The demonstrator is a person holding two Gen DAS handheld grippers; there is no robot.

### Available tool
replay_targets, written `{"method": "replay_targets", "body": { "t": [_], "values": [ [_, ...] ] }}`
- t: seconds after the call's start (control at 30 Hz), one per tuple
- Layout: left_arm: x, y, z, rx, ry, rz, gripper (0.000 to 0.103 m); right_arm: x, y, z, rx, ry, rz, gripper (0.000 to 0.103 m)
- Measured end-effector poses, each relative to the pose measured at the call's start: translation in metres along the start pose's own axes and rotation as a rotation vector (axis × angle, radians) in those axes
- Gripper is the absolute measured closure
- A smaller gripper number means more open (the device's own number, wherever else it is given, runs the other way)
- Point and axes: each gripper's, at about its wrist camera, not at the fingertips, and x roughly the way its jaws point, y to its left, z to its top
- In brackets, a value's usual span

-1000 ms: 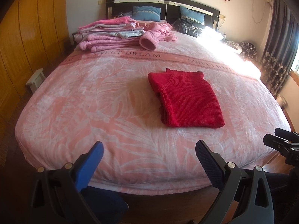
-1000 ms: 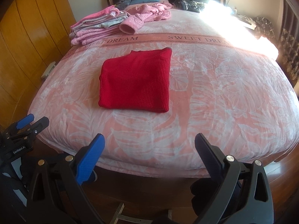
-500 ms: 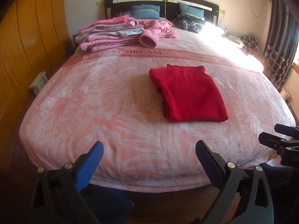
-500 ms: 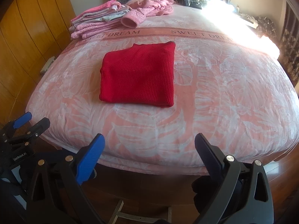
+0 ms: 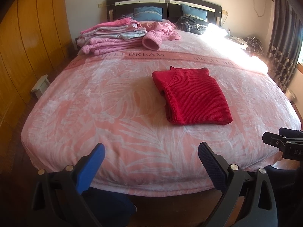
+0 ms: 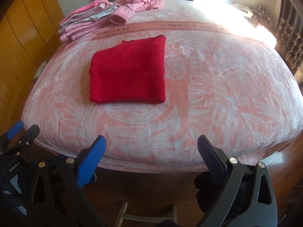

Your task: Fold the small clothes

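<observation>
Two wrist views from the foot of a bed point(image 5: 132, 113), facing the headboard point(image 5: 162, 1).
The left view stands lower and further left; the right view sits higher, tilted down. Both share the red sweater point(image 6: 128, 71) and the pink pile point(image 6: 89, 19); each catches the other gripper at its edge.

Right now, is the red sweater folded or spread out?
Folded. The red sweater lies as a compact rectangle on the bed, sleeves tucked in, layered edges visible on one side.
</observation>
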Motion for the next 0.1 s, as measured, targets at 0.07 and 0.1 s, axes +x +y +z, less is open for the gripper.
{"method": "replay_targets", "body": {
  "t": [0.07,0.1],
  "values": [
    [-0.001,-0.0001,0.0005,0.001,-0.007,0.002,0.004,0.0007,-0.0005,-0.0009,0.005,0.004,-0.003,0.007],
    [-0.0017,-0.0006,0.0003,0.002,-0.008,0.002,0.004,0.0008,-0.0002,-0.0011,0.005,0.005,-0.004,0.007]
  ]
}}
